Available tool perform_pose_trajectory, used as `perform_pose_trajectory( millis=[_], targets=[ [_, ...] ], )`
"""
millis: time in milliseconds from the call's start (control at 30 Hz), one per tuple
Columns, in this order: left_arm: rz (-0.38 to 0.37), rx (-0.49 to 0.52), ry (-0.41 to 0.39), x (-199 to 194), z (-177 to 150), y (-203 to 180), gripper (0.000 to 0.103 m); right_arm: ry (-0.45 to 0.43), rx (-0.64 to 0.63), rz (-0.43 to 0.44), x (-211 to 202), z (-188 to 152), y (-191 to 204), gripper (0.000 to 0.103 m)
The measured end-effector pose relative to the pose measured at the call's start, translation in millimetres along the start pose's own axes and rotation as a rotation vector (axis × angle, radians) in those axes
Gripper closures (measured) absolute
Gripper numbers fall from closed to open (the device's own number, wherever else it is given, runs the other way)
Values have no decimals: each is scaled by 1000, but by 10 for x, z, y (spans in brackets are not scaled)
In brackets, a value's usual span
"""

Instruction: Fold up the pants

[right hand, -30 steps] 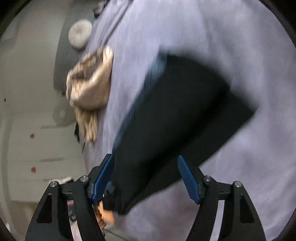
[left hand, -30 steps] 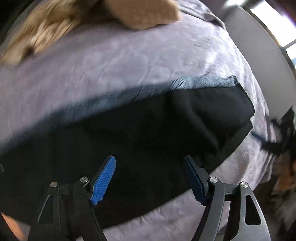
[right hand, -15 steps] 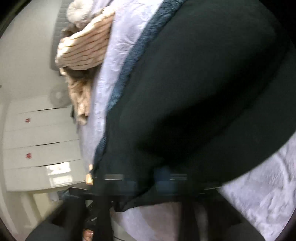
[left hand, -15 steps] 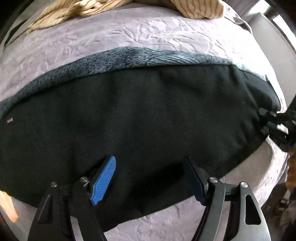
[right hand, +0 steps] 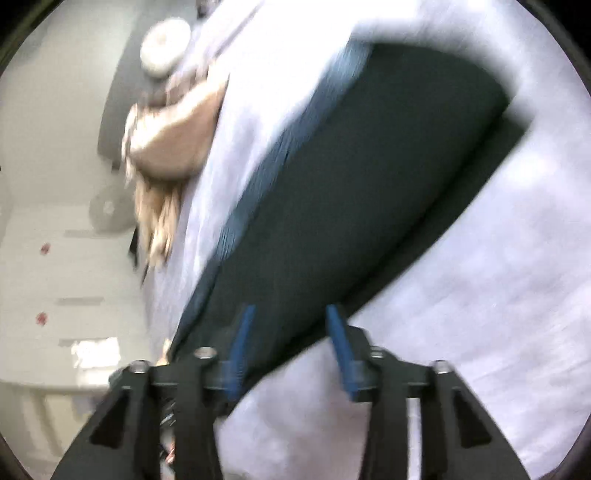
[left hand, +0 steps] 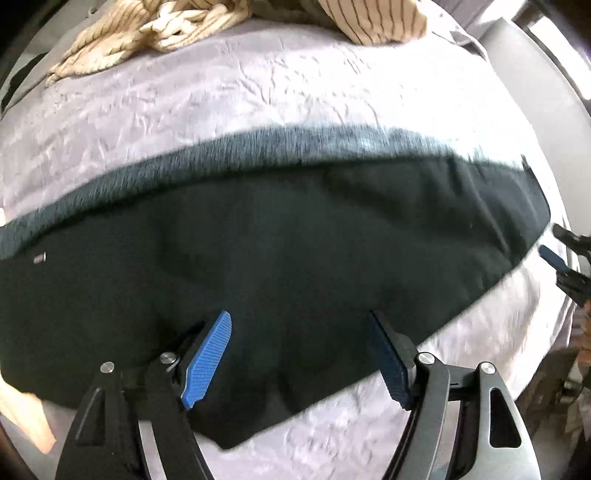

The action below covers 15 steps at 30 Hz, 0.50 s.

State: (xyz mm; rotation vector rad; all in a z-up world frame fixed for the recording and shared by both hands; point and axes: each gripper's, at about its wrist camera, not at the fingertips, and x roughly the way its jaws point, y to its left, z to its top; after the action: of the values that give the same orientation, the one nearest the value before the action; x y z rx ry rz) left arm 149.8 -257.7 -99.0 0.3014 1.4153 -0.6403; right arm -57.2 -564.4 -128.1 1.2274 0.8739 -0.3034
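Observation:
Black pants point(left hand: 295, 258) lie folded lengthwise across a lavender bed cover point(left hand: 258, 85), with a grey-blue strip point(left hand: 258, 155) showing along their far edge. My left gripper point(left hand: 299, 354) hangs open over the near edge of the pants, blue pads wide apart and nothing pinched. In the right wrist view the pants point(right hand: 369, 184) stretch away from my right gripper point(right hand: 290, 347). Its jaws are opening; the pants' near end lies under and between the pads, which do not press on it. That gripper point(left hand: 561, 258) also shows at the left wrist view's right edge, just off the pants' end.
Beige striped clothes point(left hand: 369, 18) are heaped at the far side of the bed, also blurred as a beige heap point(right hand: 173, 140). A round pale cushion point(right hand: 166, 44) lies beyond them. White drawer fronts point(right hand: 55, 277) stand beside the bed. Bare cover point(right hand: 480, 314) lies right of the pants.
The right gripper, closed tight against the pants' end half a second ago, has drawn back with its pads parted. The left gripper has slid a little along the pants, still open.

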Motion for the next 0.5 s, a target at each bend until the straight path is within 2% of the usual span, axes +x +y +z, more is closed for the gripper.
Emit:
perform_pose_trajectory(
  millis=[100,200,233,267,300,367,500],
  targets=[
    [3,-30,-30,71,221,-106,27,-97,99,-69,-223,310,-281,52],
    [0,-7,-55,152,425,-301,27,-146,177,-130,-251,528,-503,52],
    [5,4,-55,192,461,-351,27,-154,191,-143,-238,570,-545,59],
    [16,18,-49,261,490,-400,27,-155,199,-144,-237,610,-590,85],
    [27,27,-39,321,501,-418,27,-143,204,-136,-202,645,-626,93],
    [52,43,-8,450,410,-480,27,-147,201,-137,-220,622,-643,95],
    [80,94,-9,505,288,-501,27,-129,202,-155,-253,513,-826,95]
  ],
)
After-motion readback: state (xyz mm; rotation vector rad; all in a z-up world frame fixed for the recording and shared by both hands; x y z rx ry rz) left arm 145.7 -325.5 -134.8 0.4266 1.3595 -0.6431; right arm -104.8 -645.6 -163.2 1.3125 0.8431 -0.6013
